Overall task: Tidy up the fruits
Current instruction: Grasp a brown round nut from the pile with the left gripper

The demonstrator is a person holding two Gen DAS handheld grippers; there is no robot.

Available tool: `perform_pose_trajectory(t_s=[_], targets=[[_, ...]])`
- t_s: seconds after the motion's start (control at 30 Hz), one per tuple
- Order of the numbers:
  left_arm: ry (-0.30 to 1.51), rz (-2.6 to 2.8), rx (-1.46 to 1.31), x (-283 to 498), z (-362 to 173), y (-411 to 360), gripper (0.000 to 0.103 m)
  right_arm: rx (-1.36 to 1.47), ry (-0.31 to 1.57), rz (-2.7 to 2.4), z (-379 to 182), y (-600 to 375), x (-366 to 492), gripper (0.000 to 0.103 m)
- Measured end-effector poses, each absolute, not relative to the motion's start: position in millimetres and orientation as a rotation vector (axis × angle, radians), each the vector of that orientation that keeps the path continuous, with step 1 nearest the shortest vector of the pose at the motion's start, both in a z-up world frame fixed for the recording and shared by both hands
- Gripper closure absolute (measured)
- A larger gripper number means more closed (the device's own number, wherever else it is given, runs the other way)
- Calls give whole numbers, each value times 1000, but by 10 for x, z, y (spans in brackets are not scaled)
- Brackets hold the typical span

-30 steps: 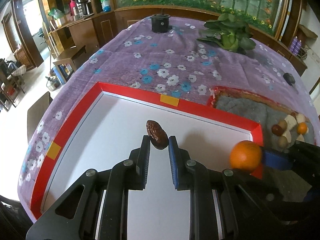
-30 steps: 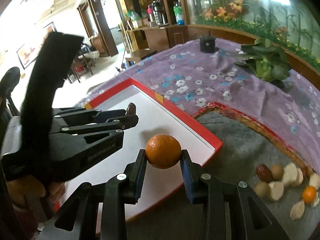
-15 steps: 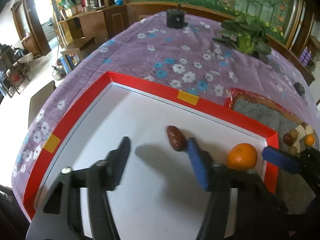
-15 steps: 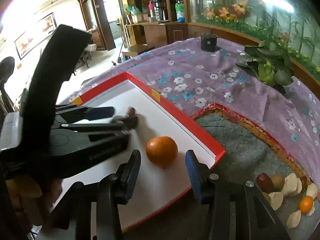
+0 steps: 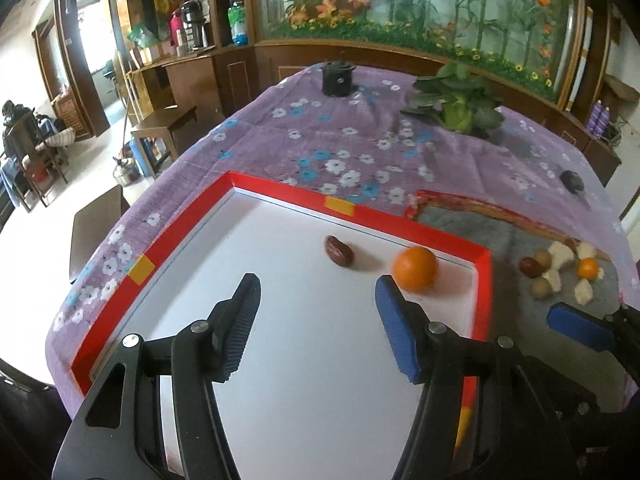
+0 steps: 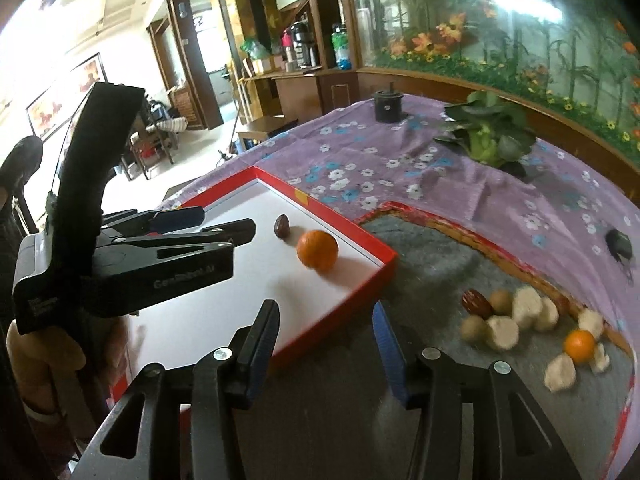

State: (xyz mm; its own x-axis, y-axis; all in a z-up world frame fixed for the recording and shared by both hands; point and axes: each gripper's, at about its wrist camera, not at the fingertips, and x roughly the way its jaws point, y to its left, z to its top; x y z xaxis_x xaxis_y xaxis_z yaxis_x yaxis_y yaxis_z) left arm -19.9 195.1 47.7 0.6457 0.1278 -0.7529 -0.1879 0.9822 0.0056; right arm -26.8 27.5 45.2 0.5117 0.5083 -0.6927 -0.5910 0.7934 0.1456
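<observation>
Fruits laid in the red-rimmed tray, both my claws empty.

Left wrist view: the date and orange rest apart on the white floor of the tray, toward its far right corner, sorted away from the mixed pile on the grey mat; my left claw gapes wide, holding nothing. Right wrist view: my right claw has just been opening, nothing between its jaws, over the tray's near edge. A purple flowered cloth covers the worktop; an aquarium stands behind.
</observation>
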Motion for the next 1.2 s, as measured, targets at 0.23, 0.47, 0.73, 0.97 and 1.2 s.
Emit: perform_pose_trajectory(t_s=[0.23,0.47,0.73,0.97,1.2], targets=[[837,118,-53,-416,549,1574,35,-91,789,610,422,-93,-464,56],[842,32,9,-527,541,1113,35,-43,782,531,412,-568,-600,55],[880,-59,45,-631,457,665,35,-31,794,419,355,-1102,-742,55],[943,-177,80,-759,315,309,35,24,817,340,236,-1557,-830,55],[962,-284,123,-1013,286,54,35,31,820,333,198,-1649,-865,54]])
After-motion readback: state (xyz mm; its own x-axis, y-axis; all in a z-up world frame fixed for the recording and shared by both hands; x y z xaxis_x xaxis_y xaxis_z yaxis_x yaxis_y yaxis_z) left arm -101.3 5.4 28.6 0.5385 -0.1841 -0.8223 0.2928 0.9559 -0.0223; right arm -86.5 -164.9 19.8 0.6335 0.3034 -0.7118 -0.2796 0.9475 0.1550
